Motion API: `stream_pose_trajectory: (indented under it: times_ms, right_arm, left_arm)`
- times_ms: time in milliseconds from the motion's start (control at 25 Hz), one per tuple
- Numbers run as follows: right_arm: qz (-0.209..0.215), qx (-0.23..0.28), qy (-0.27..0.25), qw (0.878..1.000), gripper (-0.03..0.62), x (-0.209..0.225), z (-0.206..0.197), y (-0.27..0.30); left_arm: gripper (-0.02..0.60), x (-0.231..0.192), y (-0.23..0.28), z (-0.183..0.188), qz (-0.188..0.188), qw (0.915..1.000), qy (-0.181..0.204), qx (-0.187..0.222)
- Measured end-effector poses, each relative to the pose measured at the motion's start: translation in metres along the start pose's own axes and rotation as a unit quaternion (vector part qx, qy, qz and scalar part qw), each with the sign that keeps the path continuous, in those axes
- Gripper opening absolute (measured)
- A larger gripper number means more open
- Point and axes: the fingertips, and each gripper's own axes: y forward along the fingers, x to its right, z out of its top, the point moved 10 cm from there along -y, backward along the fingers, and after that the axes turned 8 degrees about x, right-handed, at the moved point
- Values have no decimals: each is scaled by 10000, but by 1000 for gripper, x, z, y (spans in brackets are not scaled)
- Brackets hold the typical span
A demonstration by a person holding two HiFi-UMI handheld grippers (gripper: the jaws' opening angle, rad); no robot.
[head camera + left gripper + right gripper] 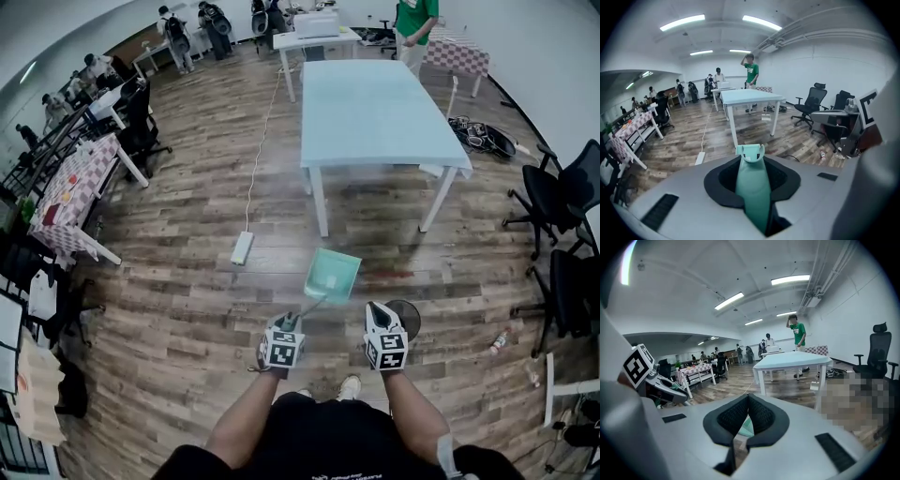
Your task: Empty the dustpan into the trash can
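**Left gripper view (nearest).** Your left gripper (751, 174) is partly closed, with its jaws clamped on the teal handle (751, 157), which runs out between them toward the floor. Holding the tool by its handle keeps the pan out ahead of you and away from your body.

**Right gripper view.** Your right gripper (748, 398) has its jaws brought together with nothing in them. A sliver of teal shows only through the gap below the pads. This gripper is judged to ride alongside as a spare, free to steady the pan or the bin.

**Head view.**
- **Dustpan:** The dustpan (333, 274) hangs above the wooden floor (187, 309), just ahead of both grippers, with its broad face turned up toward the camera. You cannot tell from here whether anything lies in it.
- **Trash can:** The dark round shape read as the trash can (411, 317) stands on the floor just beside the right gripper. It is to the right of the pan and partly hidden by that gripper.
- **Progress:** The pan is not yet over the can's mouth, so emptying is judged not begun. You need to carry the pan across to the right, then tip it.
- **Farther off:** A white power strip (242, 248) lies on its cable, and beyond it stands the counter (375, 112). Both are well apart from that path.
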Motion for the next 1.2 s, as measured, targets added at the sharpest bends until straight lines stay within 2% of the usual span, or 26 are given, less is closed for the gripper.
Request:
stream_pose_trajectory:
  times_ms: [240, 520, 760, 1200]
  right_arm:
    - [302, -79, -74, 9995, 25, -8, -2, 14]
    - [470, -286, -136, 9984, 25, -22, -8, 18]
    - [415, -524, -73, 9977, 25, -29, -23, 22]
    - [288, -943, 63, 9951, 25, -25, -55, 27]
  left_arm:
    - [95, -10, 8, -26, 292, 9984, -372, -307]
    - [95, -19, 34, -53, 291, 9952, -636, -681]
    - [97, -24, 66, -66, 222, 9913, -756, -1054]
    - [97, -26, 120, -95, 116, 9849, -475, -1661]
